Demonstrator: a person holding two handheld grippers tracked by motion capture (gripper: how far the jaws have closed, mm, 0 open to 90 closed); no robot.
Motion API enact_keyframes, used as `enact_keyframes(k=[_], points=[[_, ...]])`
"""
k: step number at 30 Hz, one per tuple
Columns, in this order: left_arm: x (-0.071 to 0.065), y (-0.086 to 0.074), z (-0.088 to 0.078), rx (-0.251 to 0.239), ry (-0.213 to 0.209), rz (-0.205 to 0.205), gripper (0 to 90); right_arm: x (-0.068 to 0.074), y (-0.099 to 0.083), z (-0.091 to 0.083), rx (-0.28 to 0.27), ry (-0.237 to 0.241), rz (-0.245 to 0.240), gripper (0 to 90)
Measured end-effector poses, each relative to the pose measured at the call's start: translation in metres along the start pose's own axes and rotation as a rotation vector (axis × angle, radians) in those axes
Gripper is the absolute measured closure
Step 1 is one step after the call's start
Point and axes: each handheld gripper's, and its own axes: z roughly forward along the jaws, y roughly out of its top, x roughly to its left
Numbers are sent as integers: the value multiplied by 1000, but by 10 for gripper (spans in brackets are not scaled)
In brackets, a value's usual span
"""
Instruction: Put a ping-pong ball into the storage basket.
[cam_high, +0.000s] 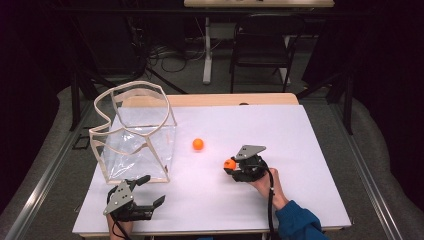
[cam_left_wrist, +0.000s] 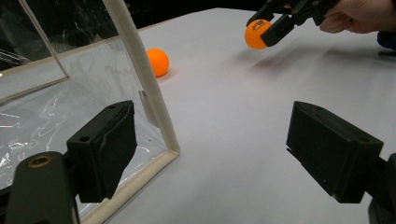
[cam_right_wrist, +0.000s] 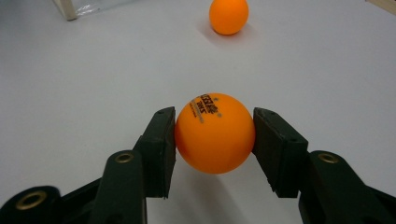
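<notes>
Right gripper (cam_right_wrist: 215, 140) pinching an orange ping-pong ball (cam_right_wrist: 215, 133), lifted just off the worktop; likely a carry step.

Near edge, left corner: left gripper (cam_high: 145, 192) spread, empty, just beside the clear framed bag's (cam_high: 135, 132) near corner. Ball sits squarely between both right jaws, right of centre. Second orange ball (cam_high: 198, 144) loose mid-worktop, between bag and gripper. Next move probably carries the ball over to the bag's open top; round, light, could slip.

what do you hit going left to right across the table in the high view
clear box → left gripper → loose ball → held ball → right gripper
</notes>
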Motion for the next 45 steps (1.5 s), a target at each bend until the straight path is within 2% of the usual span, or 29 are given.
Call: enact_keyframes(k=[8,21,45], points=[[0,0,0,-4,-2,3,159,3,5,-7,-42,-4,3,507],[0,1,1,-5,-8,8,159,7,12,-16,-72,-2,3,507],[0,1,1,-13,-3,7,159,12,33,-17,-111,21,-17,507]])
